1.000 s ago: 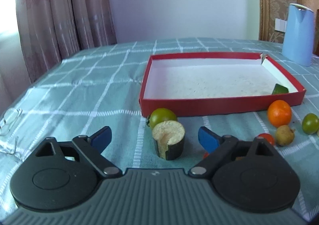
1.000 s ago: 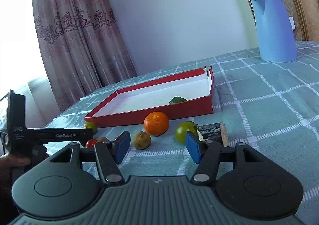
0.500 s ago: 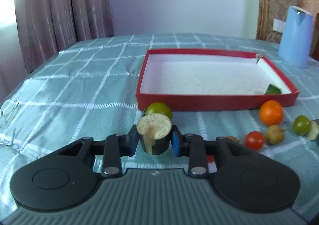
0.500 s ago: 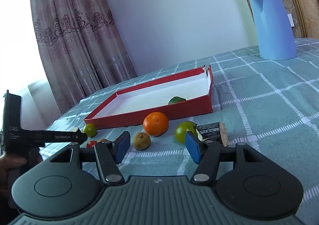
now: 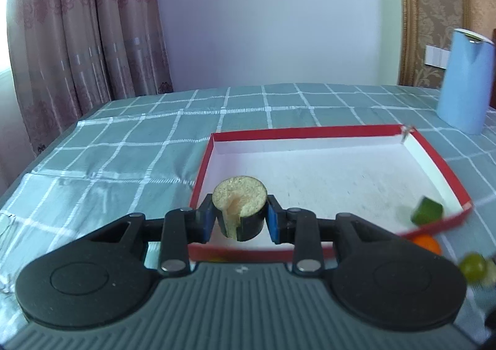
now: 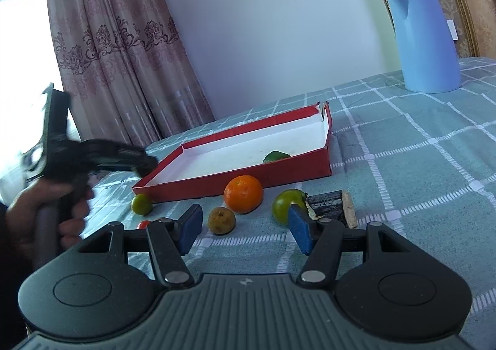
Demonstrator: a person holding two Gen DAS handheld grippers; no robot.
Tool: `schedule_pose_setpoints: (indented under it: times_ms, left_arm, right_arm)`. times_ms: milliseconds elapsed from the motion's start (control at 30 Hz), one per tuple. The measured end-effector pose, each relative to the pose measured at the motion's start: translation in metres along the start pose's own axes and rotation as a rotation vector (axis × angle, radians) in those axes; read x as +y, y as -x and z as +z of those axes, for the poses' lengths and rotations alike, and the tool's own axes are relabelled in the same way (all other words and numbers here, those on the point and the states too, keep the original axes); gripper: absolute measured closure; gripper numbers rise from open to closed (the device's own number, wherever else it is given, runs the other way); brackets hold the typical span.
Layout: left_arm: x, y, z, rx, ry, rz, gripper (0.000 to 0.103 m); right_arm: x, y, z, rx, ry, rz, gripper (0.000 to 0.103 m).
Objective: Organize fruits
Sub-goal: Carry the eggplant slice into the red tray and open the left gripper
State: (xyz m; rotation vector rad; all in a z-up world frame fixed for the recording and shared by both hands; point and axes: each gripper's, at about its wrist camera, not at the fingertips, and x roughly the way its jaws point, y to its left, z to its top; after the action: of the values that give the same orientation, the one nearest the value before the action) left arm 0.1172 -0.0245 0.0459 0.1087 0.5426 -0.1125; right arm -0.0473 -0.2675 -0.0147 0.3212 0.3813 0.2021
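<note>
My left gripper (image 5: 240, 219) is shut on a dark-skinned cut fruit piece (image 5: 240, 208) with a pale top and holds it above the near left corner of the red tray (image 5: 434, 151). A green fruit piece (image 5: 427, 210) lies in the tray's near right corner. My right gripper (image 6: 243, 230) is open and empty above the cloth. Ahead of it lie an orange (image 6: 243, 194), a brown round fruit (image 6: 221, 220), a green tomato (image 6: 286, 205), a dark cut piece (image 6: 330, 204), another green tomato (image 6: 141, 204) and a red tomato (image 6: 143, 224). The left gripper (image 6: 93, 154) shows at the tray's left end.
A blue kettle (image 6: 423, 36) stands on the checked teal tablecloth (image 6: 418, 163) behind the tray to the right. Curtains (image 5: 77, 39) hang at the table's far left edge. The person's hand (image 6: 40, 213) is at the left.
My left gripper closed on the cut fruit piece, lifted it off the cloth and carried it forward over the tray's near edge. My right gripper stayed open in place.
</note>
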Motion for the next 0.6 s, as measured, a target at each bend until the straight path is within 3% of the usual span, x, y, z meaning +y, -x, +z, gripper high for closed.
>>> schedule_pose_setpoints:
  times_ms: [167,233,267,467,600]
  left_arm:
    - [-0.006,-0.029,0.003,0.037,0.006,0.034,0.066]
    - [-0.006,-0.031,-0.001,0.039,0.009,0.056,0.027]
    - [-0.005,-0.028,-0.003,0.022,0.006,0.070,0.023]
    - [0.009,0.015,-0.012,-0.033,0.017,0.095,0.022]
    - [0.028,0.050,-0.034,-0.055,0.083,0.093,0.011]
  right_arm:
    - [-0.001,-0.001,0.000,0.003,-0.006,0.008,0.043]
    - [-0.002,-0.001,0.000,-0.001,-0.010,0.009,0.043]
    - [-0.002,-0.001,0.000,-0.001,-0.010,0.010,0.043]
    - [-0.003,-0.003,0.001,0.012,-0.011,0.007,0.043]
    - [0.000,-0.002,0.000,0.010,0.000,0.000,0.043]
